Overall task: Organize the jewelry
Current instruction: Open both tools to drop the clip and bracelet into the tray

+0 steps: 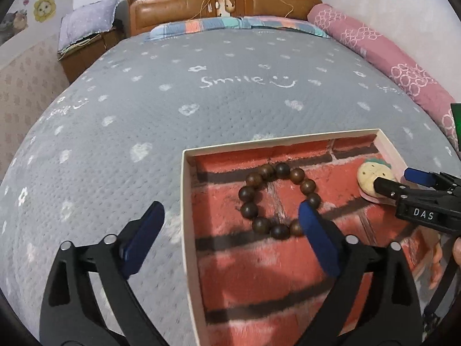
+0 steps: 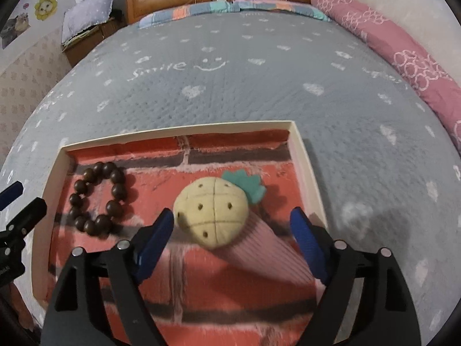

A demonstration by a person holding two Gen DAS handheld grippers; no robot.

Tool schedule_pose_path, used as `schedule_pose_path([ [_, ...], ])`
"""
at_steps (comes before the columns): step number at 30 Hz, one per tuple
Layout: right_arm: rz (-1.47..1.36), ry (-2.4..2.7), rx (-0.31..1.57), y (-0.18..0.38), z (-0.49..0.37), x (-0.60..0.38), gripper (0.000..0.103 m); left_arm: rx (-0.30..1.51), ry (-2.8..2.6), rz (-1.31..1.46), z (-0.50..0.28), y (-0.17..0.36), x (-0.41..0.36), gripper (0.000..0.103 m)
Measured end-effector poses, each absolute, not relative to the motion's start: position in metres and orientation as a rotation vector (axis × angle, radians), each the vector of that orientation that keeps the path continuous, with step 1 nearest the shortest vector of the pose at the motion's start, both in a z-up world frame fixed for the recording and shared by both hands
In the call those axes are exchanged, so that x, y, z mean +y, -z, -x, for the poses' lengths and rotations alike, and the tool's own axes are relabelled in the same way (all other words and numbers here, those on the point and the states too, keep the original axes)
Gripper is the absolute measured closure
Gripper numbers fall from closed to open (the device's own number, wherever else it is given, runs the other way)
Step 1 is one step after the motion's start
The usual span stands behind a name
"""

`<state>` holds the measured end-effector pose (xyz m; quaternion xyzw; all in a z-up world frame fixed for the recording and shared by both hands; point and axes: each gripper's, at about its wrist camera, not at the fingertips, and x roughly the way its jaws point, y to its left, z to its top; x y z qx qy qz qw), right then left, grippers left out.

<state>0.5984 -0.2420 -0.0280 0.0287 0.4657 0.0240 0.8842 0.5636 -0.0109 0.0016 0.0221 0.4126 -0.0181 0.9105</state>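
Shallow white box [image 1: 288, 141] sits on the bed [image 1: 173, 101], on a grey bedspread printed with hearts and "Smile". The box floor is lined with a red brick-pattern sheet [image 1: 259, 274].

Bead bracelet [image 1: 276, 201], dark brown wooden beads, lies flat as a closed ring on the lining, in the left part of the box near the far wall; seen again from the right wrist view [image 2: 98, 199]. It touches nothing else.

Pineapple plush clip [image 2: 213, 216], pale yellow body with a teal leaf top, lies in the right part of the box, resting on a pink ribbed piece [image 2: 268, 256] that runs toward the camera. Bracelet and plush are well apart.

Left hand-held gripper [image 1: 233, 230]: jaws spread wide, nothing between the pads. Its left finger is over the bedspread outside the box, its right finger is over the lining and overlaps the near right beads in the view; contact cannot be told.

Right hand-held gripper [image 2: 236, 239]: jaws wide, flanking the plush on both sides, pads apart from it, no grip.

Pink patterned bolster [image 1: 389, 66] lies along the right edge of the bed; wooden headboard [image 1: 224, 5] at the far end
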Motion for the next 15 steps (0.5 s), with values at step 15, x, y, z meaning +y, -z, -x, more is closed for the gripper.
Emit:
schedule_pose_path([
  [15,-0.071,-0.046,0.819,-0.022,-0.46,-0.271,0.013,0.748,0.033,-0.022,-0.426,-0.049,0.026,0.005],
])
